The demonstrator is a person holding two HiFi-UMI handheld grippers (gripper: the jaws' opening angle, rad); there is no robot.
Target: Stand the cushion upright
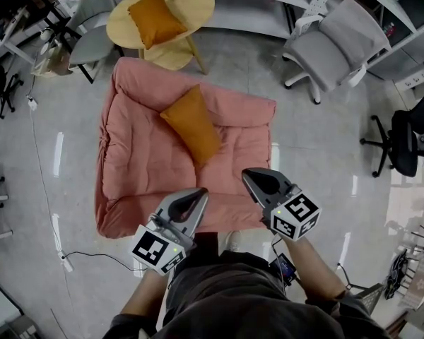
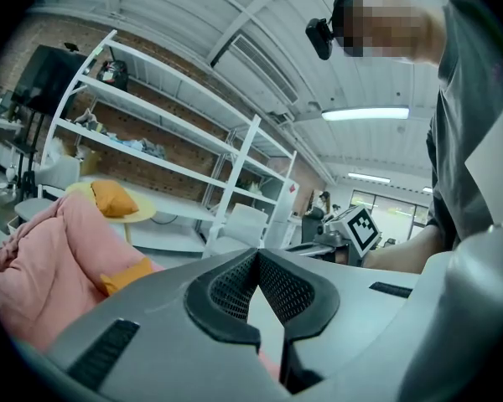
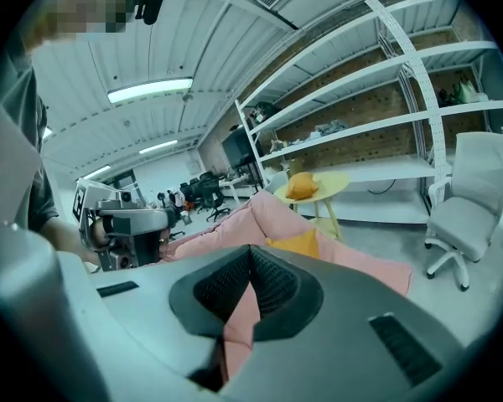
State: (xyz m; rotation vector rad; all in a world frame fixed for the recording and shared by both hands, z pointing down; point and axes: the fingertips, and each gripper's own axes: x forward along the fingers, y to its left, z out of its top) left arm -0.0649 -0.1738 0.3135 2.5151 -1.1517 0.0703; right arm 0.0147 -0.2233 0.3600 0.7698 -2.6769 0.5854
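Grey workshop floor, pink sofa (image 1: 138, 164) mid-frame. Orange cushion (image 1: 192, 123) sits centre frame on the sofa, apparently propped against the backrest, so I'd call the standing-up done or nearly done. Left gripper (image 1: 198, 195) and right gripper (image 1: 248, 175), lower centre, are both clear of it, jaws closed, nothing held. Second cushion (image 1: 155, 18) lies on the round yellow bench (image 1: 198, 2), upper left. No readable writing or brands, only square markers on the gripper cubes.
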